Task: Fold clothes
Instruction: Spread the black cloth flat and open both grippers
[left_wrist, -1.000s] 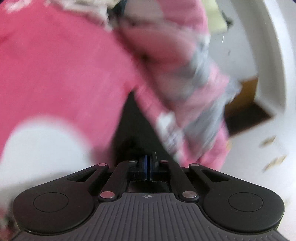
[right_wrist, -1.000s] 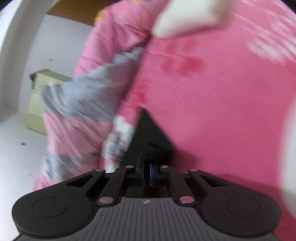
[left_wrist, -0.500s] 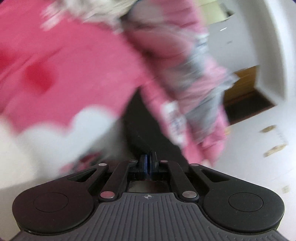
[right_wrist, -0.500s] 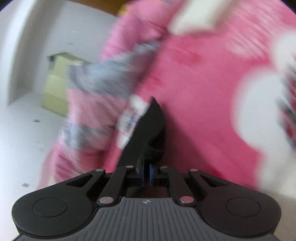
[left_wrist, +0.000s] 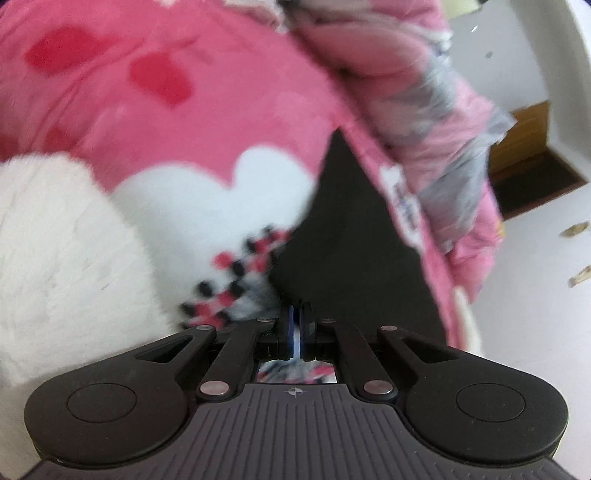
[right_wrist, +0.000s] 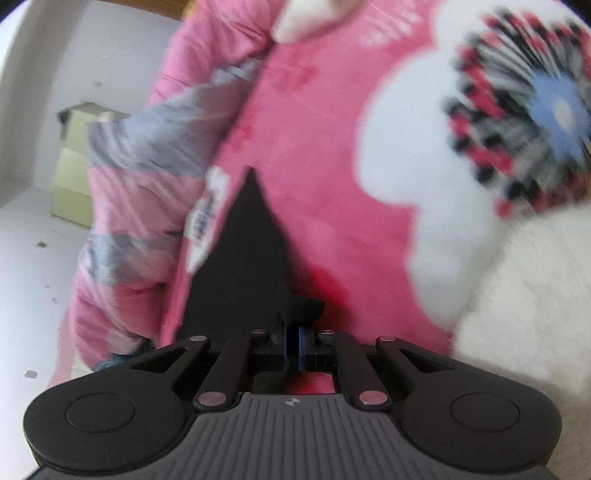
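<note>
Here, both claws clamped on pink garment (left_wrist: 207, 122) edge.

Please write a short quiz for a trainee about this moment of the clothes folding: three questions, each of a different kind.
1. True or false: the left tool stands wide open.
2. In the right wrist view, what sits just left of the tip of the right tool? A) a white label B) a zipper C) a button
3. Fill in: the pink garment bears a large cloud-shaped patch of the colour ___.

Key: 1 false; 2 A; 3 white.
</note>
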